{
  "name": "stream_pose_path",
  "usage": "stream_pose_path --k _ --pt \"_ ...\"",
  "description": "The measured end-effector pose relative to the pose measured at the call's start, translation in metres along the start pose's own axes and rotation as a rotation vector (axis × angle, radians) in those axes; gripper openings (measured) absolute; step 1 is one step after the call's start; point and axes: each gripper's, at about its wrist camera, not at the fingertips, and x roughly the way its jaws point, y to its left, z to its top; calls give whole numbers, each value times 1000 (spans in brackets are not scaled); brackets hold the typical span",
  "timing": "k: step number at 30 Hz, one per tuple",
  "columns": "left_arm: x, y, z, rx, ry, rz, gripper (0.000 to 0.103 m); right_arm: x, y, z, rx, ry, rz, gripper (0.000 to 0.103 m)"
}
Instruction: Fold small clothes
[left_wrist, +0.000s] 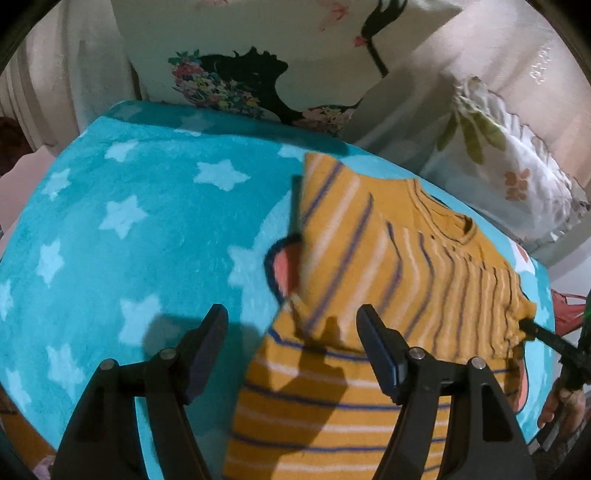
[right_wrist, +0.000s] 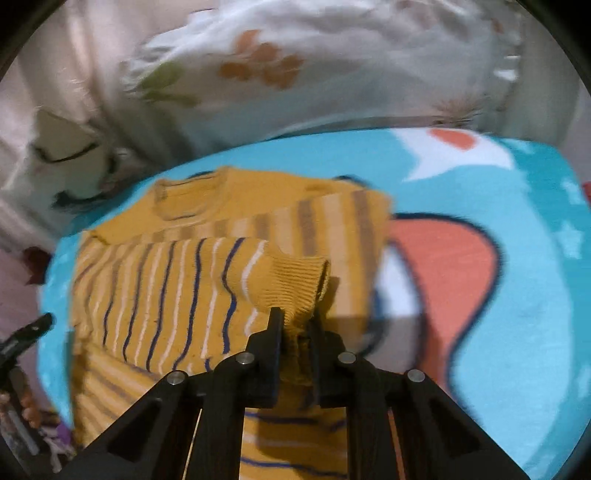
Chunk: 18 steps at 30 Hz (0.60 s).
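Note:
A small mustard-yellow sweater (left_wrist: 369, 266) with blue and white stripes lies on a turquoise star-print blanket (left_wrist: 129, 221). One sleeve is folded across its chest. My left gripper (left_wrist: 291, 325) is open and empty, hovering over the sweater's lower left edge. My right gripper (right_wrist: 295, 325) is shut on the ribbed cuff of a sleeve (right_wrist: 291, 284) and holds it over the sweater's body (right_wrist: 155, 295). The right gripper's tip also shows at the right edge of the left wrist view (left_wrist: 532, 328), at the sweater's side.
White pillows with floral and black silhouette prints (left_wrist: 258, 66) lie behind the blanket. A frilled floral pillow (right_wrist: 332, 62) lies at the back right. The blanket (right_wrist: 517, 258) has an orange and white cartoon figure. The other gripper's tip (right_wrist: 33, 328) shows at the left edge.

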Motion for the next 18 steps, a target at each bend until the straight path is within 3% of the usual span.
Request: stream_pose_path --k 2,4,5,6,8,13,16,18 --pt "13 -1 8 6 16 -11 71 1 -4 -2 17 24 36 19" --pt "22 -4 15 23 25 -19 71 -13 -10 -2 39 -22 80 21" --pt "26 -5 19 31 27 -21 71 -24 -17 -2 68 -58 101 30" --pt "30 -5 22 35 27 -25 71 -33 -28 -1 108 -95 109 45" --pt "41 -2 33 29 36 -50 77 -41 -45 3 167 -142 92 62" --pt "72 -5 54 37 92 -143 82 -13 -69 22 235 -102 117 63" --pt "88 -18 64 87 132 -197 82 15 -62 30 233 -60 168 63" --pt "95 -25 70 101 143 -187 83 37 -50 37 217 -20 187 63"
